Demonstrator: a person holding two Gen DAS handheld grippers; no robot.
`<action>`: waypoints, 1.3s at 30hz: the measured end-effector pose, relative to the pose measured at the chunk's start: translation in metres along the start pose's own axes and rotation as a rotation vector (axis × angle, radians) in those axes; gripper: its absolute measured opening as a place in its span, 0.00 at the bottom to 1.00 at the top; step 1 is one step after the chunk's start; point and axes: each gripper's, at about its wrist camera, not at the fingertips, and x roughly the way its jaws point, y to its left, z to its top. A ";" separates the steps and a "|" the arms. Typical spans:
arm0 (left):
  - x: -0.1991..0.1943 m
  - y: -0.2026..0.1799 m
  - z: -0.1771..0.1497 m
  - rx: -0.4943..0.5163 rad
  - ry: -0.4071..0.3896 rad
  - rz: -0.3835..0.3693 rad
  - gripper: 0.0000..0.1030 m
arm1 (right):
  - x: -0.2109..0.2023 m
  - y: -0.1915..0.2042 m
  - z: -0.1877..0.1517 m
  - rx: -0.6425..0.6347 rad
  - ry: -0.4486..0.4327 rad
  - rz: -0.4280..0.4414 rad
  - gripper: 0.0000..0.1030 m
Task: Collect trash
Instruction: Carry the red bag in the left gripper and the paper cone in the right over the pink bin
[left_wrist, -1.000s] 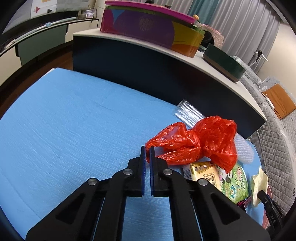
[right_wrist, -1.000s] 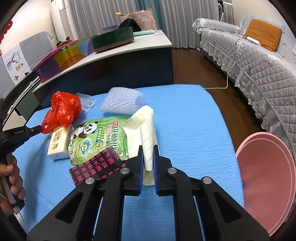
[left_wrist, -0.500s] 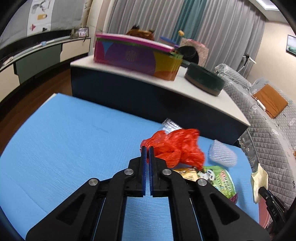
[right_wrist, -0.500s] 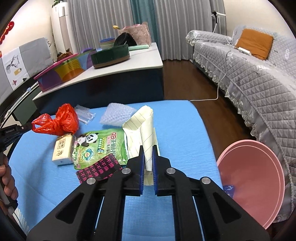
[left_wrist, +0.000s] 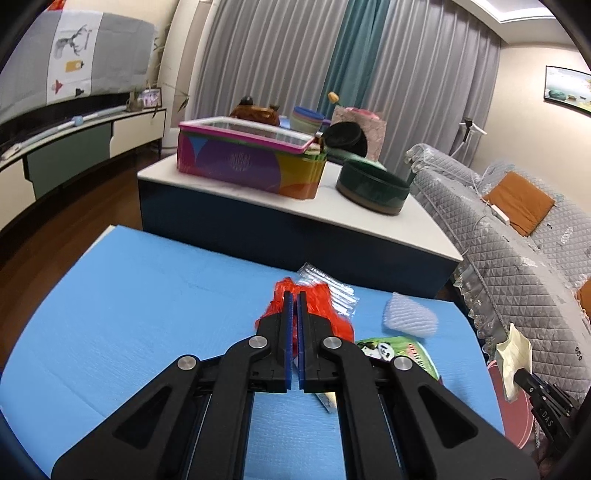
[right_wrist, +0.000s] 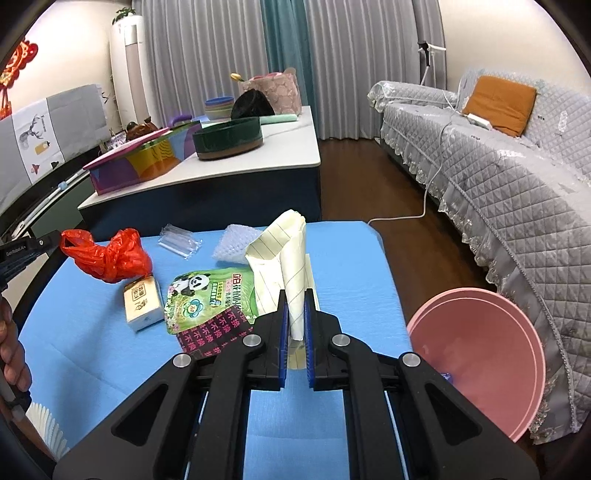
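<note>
While tools grip, pouch (right_wrist: 207, 295), pink basin (right_wrist: 480, 354) nearby.

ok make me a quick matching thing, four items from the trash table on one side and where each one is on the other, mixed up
Things:
1. red plastic bag
2. lined paper
3. pink basin
4. panda pouch

Places:
A. flat on the blue table
B. shut in the right gripper
C. beside the table, near the sofa
D. pinched by the left gripper

Pairs: 1-D, 2-B, 3-C, 4-A
</note>
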 end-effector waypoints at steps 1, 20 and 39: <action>-0.004 -0.001 0.001 0.003 -0.008 -0.002 0.01 | -0.005 -0.001 0.000 -0.001 -0.006 -0.001 0.08; -0.049 -0.032 -0.005 0.057 -0.064 -0.081 0.00 | -0.055 -0.017 -0.003 -0.004 -0.064 -0.014 0.08; -0.061 -0.075 -0.013 0.122 -0.066 -0.147 0.00 | -0.082 -0.049 -0.010 0.031 -0.091 -0.048 0.08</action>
